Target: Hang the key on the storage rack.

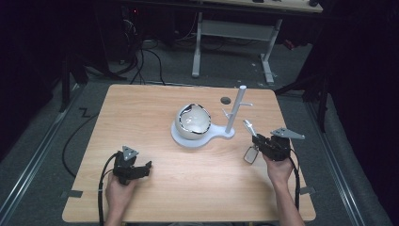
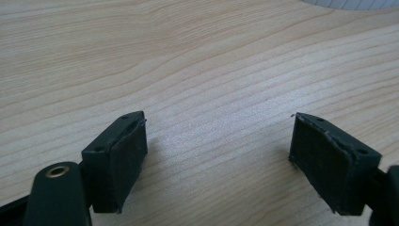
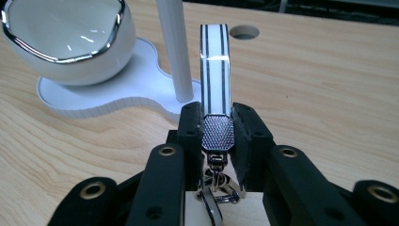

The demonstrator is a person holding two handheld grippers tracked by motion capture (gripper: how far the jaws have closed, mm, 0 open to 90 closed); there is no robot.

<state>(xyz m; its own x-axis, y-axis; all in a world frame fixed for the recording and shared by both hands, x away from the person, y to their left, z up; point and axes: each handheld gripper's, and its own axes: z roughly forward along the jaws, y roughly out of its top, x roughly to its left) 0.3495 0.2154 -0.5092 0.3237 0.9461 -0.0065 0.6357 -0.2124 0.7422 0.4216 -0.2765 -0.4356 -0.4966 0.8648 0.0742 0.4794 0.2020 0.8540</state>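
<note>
The keychain (image 3: 216, 84) is clamped in my right gripper (image 3: 217, 134): the two black jaws press on its dotted metal end, the white strap with dark stripes stands up past them, and its ring (image 1: 250, 154) dangles below the gripper in the high view. It sits over the right part of the table (image 1: 141, 122), just beside the white stand (image 1: 234, 113) with its small side pegs, whose base (image 1: 188, 140) also carries a white egg-shaped bowl (image 1: 193, 121) with a shiny rim. I judge the step in hand is carrying the keychain to the stand for hanging. Next I need the ring to face a peg and slip over it before I let go. My left gripper (image 1: 136, 169) rests low near the front left, jaws apart with nothing between them.
</note>
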